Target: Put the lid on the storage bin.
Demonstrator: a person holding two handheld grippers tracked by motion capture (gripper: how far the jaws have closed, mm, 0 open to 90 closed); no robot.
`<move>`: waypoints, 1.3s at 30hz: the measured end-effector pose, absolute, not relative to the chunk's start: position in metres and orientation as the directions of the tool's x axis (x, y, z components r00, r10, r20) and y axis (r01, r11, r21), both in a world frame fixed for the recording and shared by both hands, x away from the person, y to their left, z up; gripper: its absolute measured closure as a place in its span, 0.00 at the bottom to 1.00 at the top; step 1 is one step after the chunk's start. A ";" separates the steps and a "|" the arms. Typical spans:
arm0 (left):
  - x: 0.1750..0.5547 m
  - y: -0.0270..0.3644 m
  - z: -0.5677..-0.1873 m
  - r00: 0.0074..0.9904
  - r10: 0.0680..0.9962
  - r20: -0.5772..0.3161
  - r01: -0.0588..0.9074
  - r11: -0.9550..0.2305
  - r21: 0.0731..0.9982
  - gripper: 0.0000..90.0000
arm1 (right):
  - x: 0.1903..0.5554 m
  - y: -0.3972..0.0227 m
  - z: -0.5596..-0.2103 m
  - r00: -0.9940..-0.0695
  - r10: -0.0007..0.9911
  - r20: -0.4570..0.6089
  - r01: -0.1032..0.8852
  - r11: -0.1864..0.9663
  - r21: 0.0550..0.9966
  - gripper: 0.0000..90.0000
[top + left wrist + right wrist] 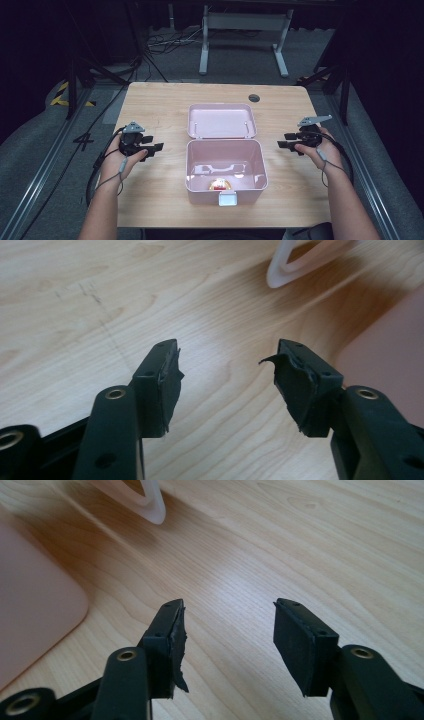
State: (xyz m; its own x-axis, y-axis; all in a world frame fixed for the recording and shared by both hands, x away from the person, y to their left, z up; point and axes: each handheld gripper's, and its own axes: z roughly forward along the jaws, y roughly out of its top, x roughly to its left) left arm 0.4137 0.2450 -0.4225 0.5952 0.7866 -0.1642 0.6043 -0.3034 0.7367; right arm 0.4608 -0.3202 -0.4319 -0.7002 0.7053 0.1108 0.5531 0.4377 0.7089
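A pink box [226, 172] stands open in the middle of the wooden table [165, 100], its lid [221, 120] laid back flat behind it. Inside, near the front wall, lies a small red and yellow object [218, 184]. My left gripper [156, 148] hovers left of the box, jaws open and pointing toward it, nothing between them [227, 372]. My right gripper [283, 140] is held to the right of the box, also open and empty [229, 622]. The box's pink wall [385, 355] and lid rim [290, 270] show in the left gripper view; the wall [35, 605] and rim [150, 505] also in the right gripper view.
A white latch [229, 199] sticks out at the box's front. A dark round hole [254, 97] sits in the table's far right part. Beyond the table stand a white frame [245, 30] and loose cables [165, 42] on the floor.
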 end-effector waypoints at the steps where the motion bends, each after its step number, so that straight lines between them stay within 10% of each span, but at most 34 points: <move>1: 0.414 0.244 -0.421 0.596 0.784 -0.176 0.604 -0.292 0.742 0.48 | 0.460 -0.320 -0.432 -0.698 0.708 0.111 0.556 0.436 0.708 0.51; 39: 0.505 0.171 -0.361 0.648 0.741 -0.176 0.517 -0.258 0.816 0.42 | 0.441 -0.326 -0.432 -0.713 0.696 0.087 0.495 0.412 0.765 0.53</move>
